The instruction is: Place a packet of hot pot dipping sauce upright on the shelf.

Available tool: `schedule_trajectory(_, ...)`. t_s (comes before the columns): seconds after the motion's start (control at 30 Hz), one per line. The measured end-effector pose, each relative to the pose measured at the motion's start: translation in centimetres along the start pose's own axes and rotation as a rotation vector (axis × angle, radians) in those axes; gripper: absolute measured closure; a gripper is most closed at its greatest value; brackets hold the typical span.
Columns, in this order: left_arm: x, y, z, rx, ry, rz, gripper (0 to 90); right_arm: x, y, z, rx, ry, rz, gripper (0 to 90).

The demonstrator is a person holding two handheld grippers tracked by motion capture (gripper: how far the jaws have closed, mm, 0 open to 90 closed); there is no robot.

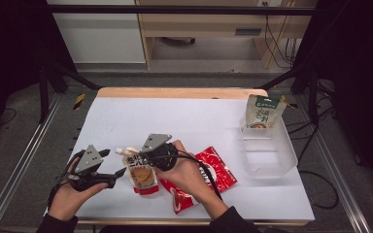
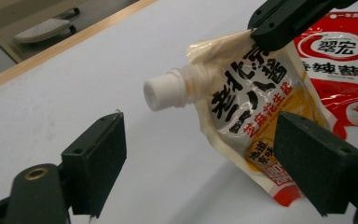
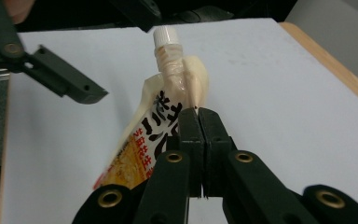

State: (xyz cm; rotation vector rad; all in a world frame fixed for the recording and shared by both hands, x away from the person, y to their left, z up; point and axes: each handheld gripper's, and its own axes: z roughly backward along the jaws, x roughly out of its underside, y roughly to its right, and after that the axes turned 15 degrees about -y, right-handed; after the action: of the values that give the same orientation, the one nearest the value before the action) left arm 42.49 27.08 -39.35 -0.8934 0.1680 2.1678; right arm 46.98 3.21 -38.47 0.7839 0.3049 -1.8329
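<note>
Right gripper (image 3: 199, 121) clamped on spout pouch (image 1: 142, 175) top edge, lifting it off near table (image 1: 189, 116) edge. Left gripper (image 2: 200, 154) jaws apart beside it — next move, judged: carry to clear bin (image 1: 272, 162).

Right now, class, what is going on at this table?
A person works with a gripper in each hand. The right gripper is shut on the top edge of a spouted pouch, beside its white cap. The left gripper is open, close to the pouch. A red packet lies beside it, and a green packet stands in a clear tub.
</note>
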Motion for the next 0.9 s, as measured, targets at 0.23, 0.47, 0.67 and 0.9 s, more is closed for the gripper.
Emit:
schedule_trajectory(0.23,-1.2,0.0,0.0,0.034,-0.016,-0.074,22.8,0.3,-0.4,1.3,-0.015,0.041,0.047,89.7)
schedule_trajectory(0.47,-2.0,0.4,-0.3,0.075,-0.023,-0.121,39.4,0.5,-0.8,2.0,-0.033,0.058,0.104,89.7)
schedule_trajectory(0.67,-2.1,-0.3,-0.3,0.112,-0.006,-0.097,51.2,0.8,-0.8,2.3,-0.043,0.054,0.116,89.5)
schedule_trajectory(0.9,-2.4,-0.4,0.0,0.151,-0.034,-0.099,63.1,1.0,-0.5,2.5,-0.035,0.027,0.108,89.3)
